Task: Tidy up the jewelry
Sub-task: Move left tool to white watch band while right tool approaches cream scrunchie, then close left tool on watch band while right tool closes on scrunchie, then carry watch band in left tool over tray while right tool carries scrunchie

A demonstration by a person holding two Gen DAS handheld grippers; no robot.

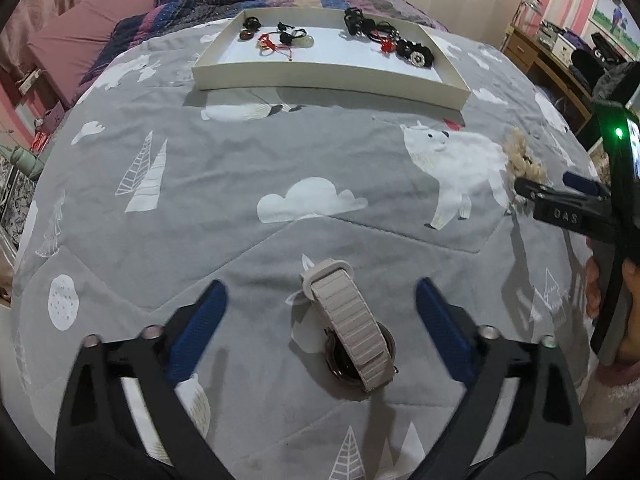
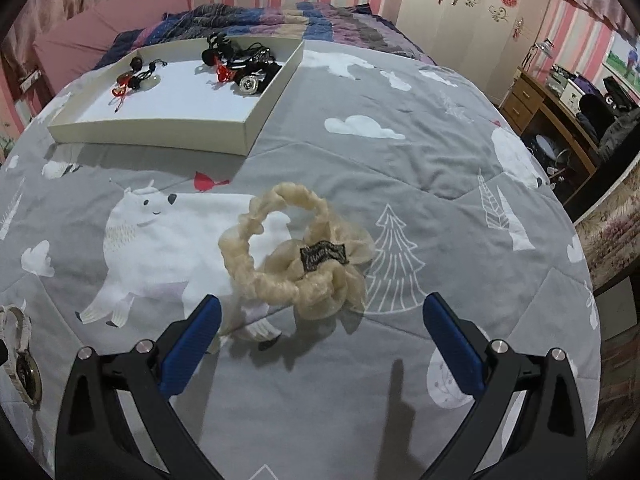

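A grey bedspread (image 1: 240, 168) printed with polar bears, clouds and trees fills both views. In the left wrist view, the left gripper (image 1: 320, 312) stands with its blue fingers spread wide, holding nothing; a watch (image 1: 352, 344) with a beige strap lies on the bedspread between them, low in the frame. In the right wrist view, the right gripper (image 2: 322, 328) is likewise wide and empty, with a cream scrunchie (image 2: 294, 252) on the fabric just beyond its fingertips, at centre. A shallow white tray (image 1: 320, 74) sits at the top of the left view, holding black and red hair ties and trinkets (image 1: 384, 38).
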